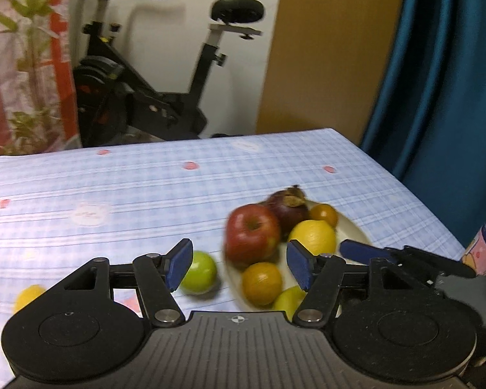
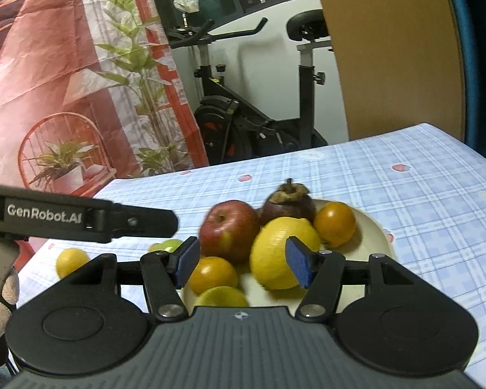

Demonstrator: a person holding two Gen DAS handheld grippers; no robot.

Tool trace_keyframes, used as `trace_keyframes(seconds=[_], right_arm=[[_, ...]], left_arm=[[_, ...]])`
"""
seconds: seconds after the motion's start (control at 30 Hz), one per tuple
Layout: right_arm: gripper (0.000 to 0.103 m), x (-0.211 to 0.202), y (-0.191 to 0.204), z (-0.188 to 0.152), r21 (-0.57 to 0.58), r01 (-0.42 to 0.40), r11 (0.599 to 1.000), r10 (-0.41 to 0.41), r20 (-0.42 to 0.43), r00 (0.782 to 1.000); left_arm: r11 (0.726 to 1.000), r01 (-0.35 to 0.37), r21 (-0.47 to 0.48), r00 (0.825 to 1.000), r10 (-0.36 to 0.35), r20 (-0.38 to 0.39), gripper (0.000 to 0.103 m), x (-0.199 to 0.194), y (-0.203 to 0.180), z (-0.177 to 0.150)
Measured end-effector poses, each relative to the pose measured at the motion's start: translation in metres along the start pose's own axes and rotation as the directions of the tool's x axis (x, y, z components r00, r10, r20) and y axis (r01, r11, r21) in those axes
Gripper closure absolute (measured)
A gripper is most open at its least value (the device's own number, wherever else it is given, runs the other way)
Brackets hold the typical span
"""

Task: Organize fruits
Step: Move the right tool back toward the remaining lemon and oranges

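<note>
Fruit heaped on a cream plate (image 2: pixel 377 230) atop a blue checked tablecloth (image 1: pixel 113 188).
Left gripper (image 1: pixel 239 264) and right gripper (image 2: pixel 243 261) both spread, gripping nothing, above the plate; green fruit (image 1: pixel 199 272) and small yellow fruit (image 2: pixel 71 261) lying off-plate, left.

I see a matt checked cloth tablecloth (image 2: pixel 421 201), a smooth cream plate (image 2: pixel 377 230), a glossy red apple (image 2: pixel 228 227), and matt black plastic gripper (image 2: pixel 242 261) arms.

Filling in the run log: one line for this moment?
left gripper open | right gripper open | plate holds apple, lemon | green fruit off plate
</note>
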State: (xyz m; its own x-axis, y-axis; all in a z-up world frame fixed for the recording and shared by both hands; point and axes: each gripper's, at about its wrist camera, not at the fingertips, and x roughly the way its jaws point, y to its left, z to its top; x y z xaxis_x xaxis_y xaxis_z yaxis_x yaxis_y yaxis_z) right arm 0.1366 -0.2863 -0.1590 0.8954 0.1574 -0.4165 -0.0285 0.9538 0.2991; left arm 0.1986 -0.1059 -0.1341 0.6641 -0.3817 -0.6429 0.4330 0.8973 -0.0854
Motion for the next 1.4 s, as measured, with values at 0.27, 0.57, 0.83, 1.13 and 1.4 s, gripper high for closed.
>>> trace_keyframes(seconds=[0.27, 0.57, 0.83, 1.13, 1.4], right_arm=[[0.041, -0.010, 0.031, -0.002, -0.040, -0.038, 0.999, 0.038, 0.006, 0.999], [0.041, -0.014, 0.058, -0.005, -0.094, -0.069, 0.993, 0.069, 0.007, 0.998], [0.041, -0.004, 0.077, -0.011, -0.149, -0.097, 0.984, 0.093, -0.038, 0.995], [0.041, 0.016, 0.096, -0.019, -0.210, -0.126, 0.969, 0.108, -0.097, 0.989], [0.040, 0.055, 0.127, -0.018, -0.269, -0.215, 0.939, 0.176, -0.160, 0.971]], left_arm=[[0.993, -0.109, -0.054, 0.992, 0.113, 0.059, 0.030, -0.048, 0.046, -0.008], [0.967, -0.212, -0.141, 0.965, 0.230, 0.129, 0.029, -0.098, 0.097, -0.020], [0.941, -0.229, -0.248, 0.948, 0.274, 0.164, 0.030, -0.112, 0.128, -0.038], [0.918, -0.224, -0.328, 0.949, 0.282, 0.139, 0.030, -0.103, 0.152, -0.052], [0.893, -0.186, -0.411, 0.967, 0.239, 0.083, 0.029, -0.095, 0.187, -0.054]])
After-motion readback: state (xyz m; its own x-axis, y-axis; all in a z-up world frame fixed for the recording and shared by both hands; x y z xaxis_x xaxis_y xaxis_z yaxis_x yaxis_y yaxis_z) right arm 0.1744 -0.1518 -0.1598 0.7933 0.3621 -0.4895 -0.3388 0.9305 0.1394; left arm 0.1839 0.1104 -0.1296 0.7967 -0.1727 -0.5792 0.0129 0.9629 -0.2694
